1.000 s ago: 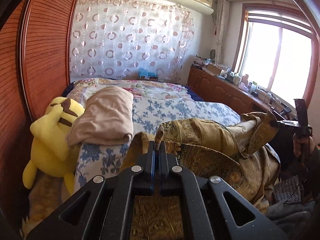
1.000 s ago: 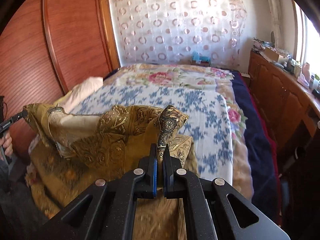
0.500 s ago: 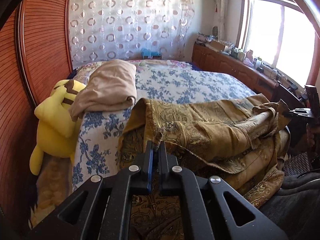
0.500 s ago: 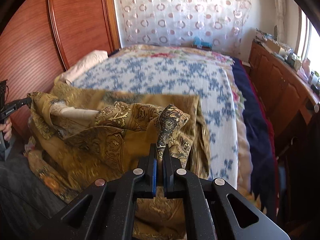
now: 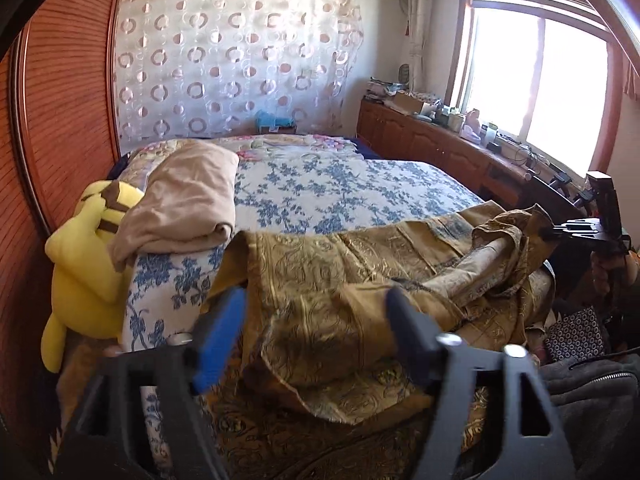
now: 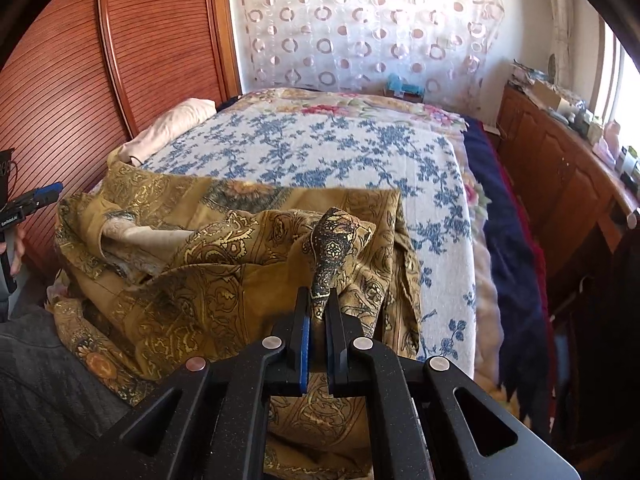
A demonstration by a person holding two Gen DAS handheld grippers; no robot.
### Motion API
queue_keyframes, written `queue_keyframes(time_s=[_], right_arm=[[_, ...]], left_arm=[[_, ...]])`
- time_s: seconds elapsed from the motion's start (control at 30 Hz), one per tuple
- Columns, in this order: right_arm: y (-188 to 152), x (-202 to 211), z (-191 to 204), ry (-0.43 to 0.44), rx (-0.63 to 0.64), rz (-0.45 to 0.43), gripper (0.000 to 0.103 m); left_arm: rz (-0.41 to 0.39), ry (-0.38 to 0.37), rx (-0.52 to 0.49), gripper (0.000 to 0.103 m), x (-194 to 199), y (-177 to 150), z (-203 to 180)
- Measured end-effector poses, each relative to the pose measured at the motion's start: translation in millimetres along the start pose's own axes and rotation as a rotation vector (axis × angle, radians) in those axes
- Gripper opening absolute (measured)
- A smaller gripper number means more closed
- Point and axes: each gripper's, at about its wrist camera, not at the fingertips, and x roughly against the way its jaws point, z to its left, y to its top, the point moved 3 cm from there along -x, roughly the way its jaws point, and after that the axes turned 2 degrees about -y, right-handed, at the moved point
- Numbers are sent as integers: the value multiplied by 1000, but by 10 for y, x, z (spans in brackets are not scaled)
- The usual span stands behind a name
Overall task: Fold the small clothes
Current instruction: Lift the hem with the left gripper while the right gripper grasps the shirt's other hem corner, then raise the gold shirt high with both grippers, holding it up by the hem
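A golden-brown patterned garment point(image 5: 360, 276) lies crumpled over the near edge of the bed, part hanging off it. My left gripper point(image 5: 316, 308) is open, its jaws wide apart on either side of a fold, holding nothing. My right gripper point(image 6: 318, 304) is shut on a bunched corner of the garment point(image 6: 240, 272) and holds it up. The right gripper also shows at the far right of the left wrist view point(image 5: 576, 228). The left gripper shows at the left edge of the right wrist view point(image 6: 36, 200).
The bed point(image 5: 340, 184) has a blue-flowered cover. A folded beige cloth point(image 5: 188, 200) lies at its left corner, beside a yellow plush toy point(image 5: 84, 264). A wooden wardrobe point(image 6: 120, 48) stands left. A cluttered wooden cabinet point(image 5: 440, 144) runs under the window.
My left gripper has opened and let go of the garment, which has dropped onto the bed edge. My right gripper still holds its corner, a little lower and nearer the bed.
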Motion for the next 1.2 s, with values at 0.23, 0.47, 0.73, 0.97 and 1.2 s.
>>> queue_keyframes(time_s=[0.23, 0.47, 0.73, 0.97, 1.2], right_arm=[[72, 339, 28, -31, 40, -72, 21], [247, 194, -12, -54, 32, -112, 48], [344, -646, -228, -50, -36, -29, 48], [291, -1094, -370, -52, -80, 63, 48], [290, -1230, -422, -42, -93, 78, 52]], left_arm=[[-3, 38, -19, 80, -95, 146, -25], [-5, 41, 18, 80, -190, 235, 72], [-1, 66, 35, 80, -254, 260, 174], [32, 68, 48, 80, -409, 319, 386], [86, 59, 53, 80, -634, 557, 647]])
